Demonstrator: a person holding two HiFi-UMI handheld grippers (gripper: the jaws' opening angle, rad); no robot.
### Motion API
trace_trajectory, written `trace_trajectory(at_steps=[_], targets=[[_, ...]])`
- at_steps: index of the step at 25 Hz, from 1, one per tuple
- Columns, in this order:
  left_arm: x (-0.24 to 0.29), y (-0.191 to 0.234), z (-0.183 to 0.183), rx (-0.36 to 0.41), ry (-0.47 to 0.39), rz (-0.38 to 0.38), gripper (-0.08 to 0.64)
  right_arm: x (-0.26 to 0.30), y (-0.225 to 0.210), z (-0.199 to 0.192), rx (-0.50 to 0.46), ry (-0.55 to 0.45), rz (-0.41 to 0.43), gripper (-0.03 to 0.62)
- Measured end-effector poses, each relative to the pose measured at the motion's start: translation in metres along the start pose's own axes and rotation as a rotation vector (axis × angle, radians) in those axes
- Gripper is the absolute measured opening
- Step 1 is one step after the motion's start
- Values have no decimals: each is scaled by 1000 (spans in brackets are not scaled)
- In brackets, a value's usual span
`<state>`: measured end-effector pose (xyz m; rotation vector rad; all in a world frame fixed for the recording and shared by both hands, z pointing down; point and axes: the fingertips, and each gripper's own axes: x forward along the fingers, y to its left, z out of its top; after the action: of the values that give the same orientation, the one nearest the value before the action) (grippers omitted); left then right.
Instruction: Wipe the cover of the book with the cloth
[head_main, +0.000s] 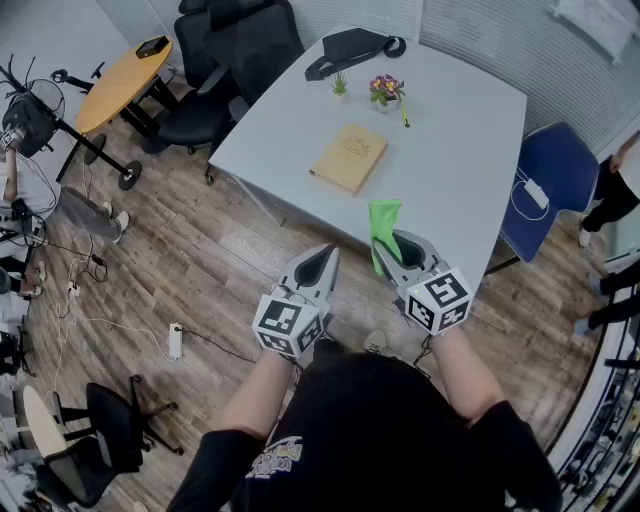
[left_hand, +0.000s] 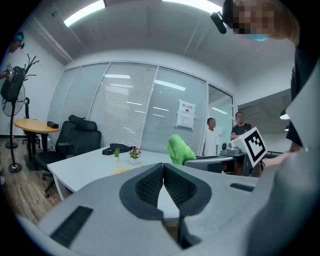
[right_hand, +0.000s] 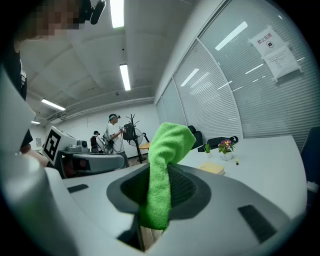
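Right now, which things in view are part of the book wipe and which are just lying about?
Job: book; green cloth, held by the right gripper; left gripper, shut, empty.
Lying about: black bag, flower pot, small plant, yellow pen, all on the white table.

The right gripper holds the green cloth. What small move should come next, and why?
Probably carry the right gripper forward over the table toward the book: its jaws are clamped on the cloth, but the cloth does not yet touch the book.
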<state>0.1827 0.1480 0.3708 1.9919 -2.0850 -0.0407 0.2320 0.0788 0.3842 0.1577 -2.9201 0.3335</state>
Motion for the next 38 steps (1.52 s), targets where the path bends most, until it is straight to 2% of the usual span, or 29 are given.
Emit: trace_trajectory(at_steps=[12,19,20,22,24,38], targets=[[1,21,-2,-16,4,-17,6,18,3,0,21,-6,-19,97],[3,51,-3,-23,16,-26,10,43,3,2,27,5,-49,97],[4,57,-4,-26,20,-28,33,48,2,2,28,6,-54,97],[5,69,-5,-27,32,-36,165,59,3,2,31,11,-66,97],[2,82,-7,-20,46,-44,215,71,5,3,35,15,-78,97],[-13,172,-4,-14,66,-97,249,154,31,7,40,27,-132,98]])
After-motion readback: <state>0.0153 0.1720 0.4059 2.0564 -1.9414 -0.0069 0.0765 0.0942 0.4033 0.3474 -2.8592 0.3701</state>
